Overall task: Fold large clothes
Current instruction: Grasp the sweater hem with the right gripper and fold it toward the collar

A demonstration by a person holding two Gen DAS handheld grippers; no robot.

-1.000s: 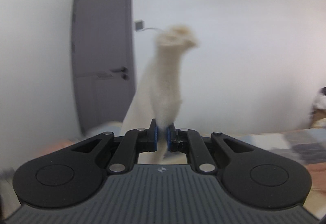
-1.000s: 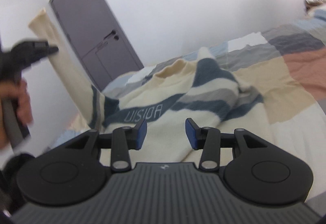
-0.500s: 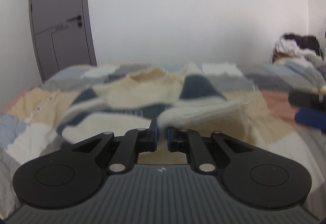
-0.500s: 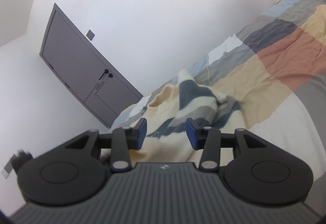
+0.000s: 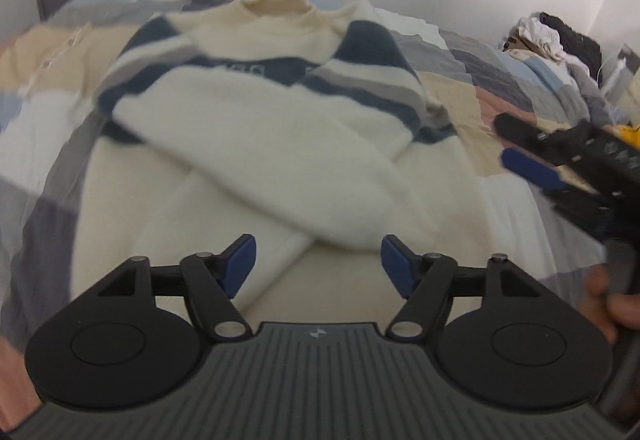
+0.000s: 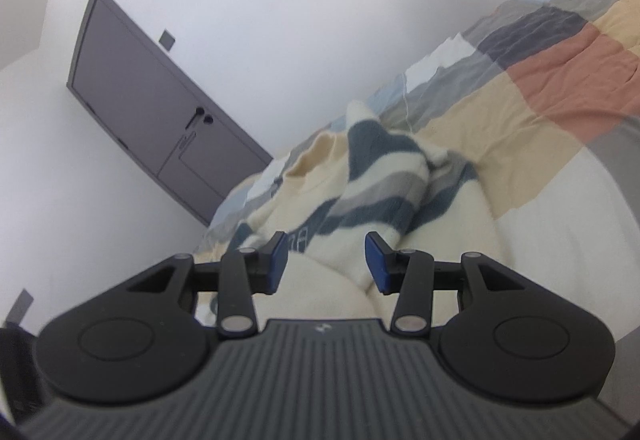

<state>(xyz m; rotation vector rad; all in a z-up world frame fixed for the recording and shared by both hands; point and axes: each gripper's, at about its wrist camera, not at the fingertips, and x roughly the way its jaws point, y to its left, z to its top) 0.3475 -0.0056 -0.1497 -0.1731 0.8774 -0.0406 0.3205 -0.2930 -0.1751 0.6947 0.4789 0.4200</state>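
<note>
The left tongs [image 5: 318, 260] have just been opening and stand wide, nothing between the blue pads, just above the cuff end of a cream sleeve. That sleeve lies crossed over the chest of the fluffy cream knitted sweater with navy and grey stripes [image 5: 256, 127], spread on the bed's patchwork quilt [image 5: 460, 95]. The right tongs [image 6: 326, 260] hover partly parted and empty beside it. Beyond stands a grey door [image 6: 152, 107].
</note>
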